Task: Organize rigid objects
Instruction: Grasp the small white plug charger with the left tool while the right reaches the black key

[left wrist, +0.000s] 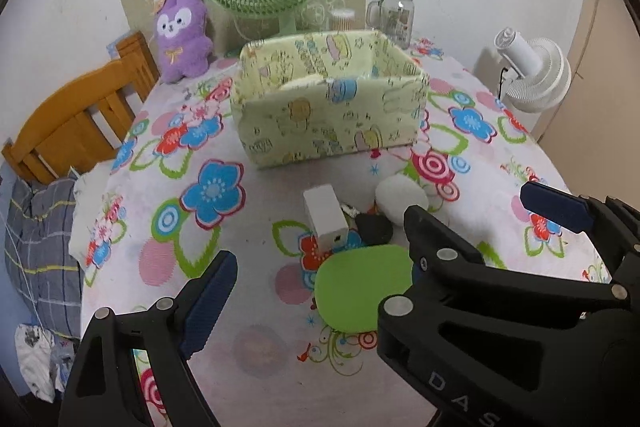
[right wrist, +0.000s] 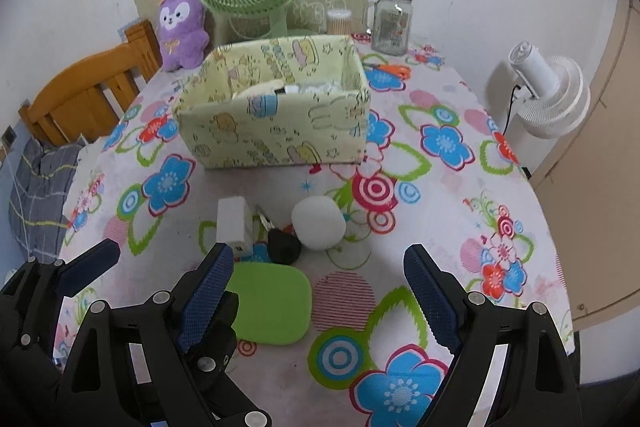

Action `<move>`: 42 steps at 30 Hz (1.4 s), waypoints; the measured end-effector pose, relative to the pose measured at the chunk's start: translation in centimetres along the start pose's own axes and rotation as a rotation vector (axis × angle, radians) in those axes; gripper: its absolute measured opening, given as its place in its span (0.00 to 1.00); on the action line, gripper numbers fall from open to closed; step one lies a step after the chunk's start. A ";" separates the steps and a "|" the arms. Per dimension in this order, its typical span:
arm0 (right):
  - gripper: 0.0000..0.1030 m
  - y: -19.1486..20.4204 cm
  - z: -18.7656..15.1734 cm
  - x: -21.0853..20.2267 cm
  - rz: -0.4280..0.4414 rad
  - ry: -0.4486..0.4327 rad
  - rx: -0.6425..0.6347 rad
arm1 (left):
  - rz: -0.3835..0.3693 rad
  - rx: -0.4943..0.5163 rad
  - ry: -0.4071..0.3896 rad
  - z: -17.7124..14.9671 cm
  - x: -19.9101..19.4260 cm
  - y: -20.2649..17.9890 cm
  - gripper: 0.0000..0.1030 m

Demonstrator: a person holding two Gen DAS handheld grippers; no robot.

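Green flat pad: laid on the flowered tablecloth, between the fingers of the left gripper and partly covered by its right-hand finger; in the right wrist view it is seen just beside the inner finger of the right gripper, not between the jaws.
White block: stood just beyond the pad, ahead of the left jaws.
Black lump: set beside the block, touching the white ball.
Patterned box: placed farther back, well apart from both grippers, with pale items inside.
Left jaws: held wide, nothing gripped.
Right jaws: held wide, nothing gripped, only tablecloth between them.
Writing: "DAS" is read on the left gripper's finger; the label on the glass jar cannot be read.
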State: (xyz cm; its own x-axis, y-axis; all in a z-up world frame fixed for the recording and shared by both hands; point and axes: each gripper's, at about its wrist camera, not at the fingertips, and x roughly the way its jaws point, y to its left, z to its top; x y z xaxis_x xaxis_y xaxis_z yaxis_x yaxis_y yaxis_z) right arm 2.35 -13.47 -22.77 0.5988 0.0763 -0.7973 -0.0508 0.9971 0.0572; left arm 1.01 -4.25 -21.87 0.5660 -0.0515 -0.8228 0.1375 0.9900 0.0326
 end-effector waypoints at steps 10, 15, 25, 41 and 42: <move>0.87 -0.1 -0.9 3.2 0.011 0.051 -0.007 | 0.012 0.005 0.046 -0.8 3.1 0.0 0.87; 0.86 -0.3 -0.4 4.9 0.013 0.071 -0.025 | 0.035 -0.014 0.073 -0.4 5.0 0.2 0.84; 0.86 -1.2 0.7 7.9 0.027 0.097 0.000 | 0.068 -0.019 0.065 0.8 7.5 0.1 0.79; 0.86 -2.5 1.3 10.2 -0.004 0.142 0.066 | 0.107 -0.046 0.114 2.2 10.6 0.2 0.45; 0.86 -2.5 1.4 10.2 -0.004 0.141 0.070 | 0.103 -0.044 0.115 2.2 10.6 0.2 0.40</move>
State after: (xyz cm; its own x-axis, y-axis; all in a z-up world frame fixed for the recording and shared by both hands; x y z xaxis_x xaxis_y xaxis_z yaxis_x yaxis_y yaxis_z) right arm 9.68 -15.19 -30.23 0.4803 0.0759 -0.8738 0.0096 0.9957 0.0918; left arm 8.83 -4.88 -29.36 0.4777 0.0635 -0.8762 0.0460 0.9942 0.0971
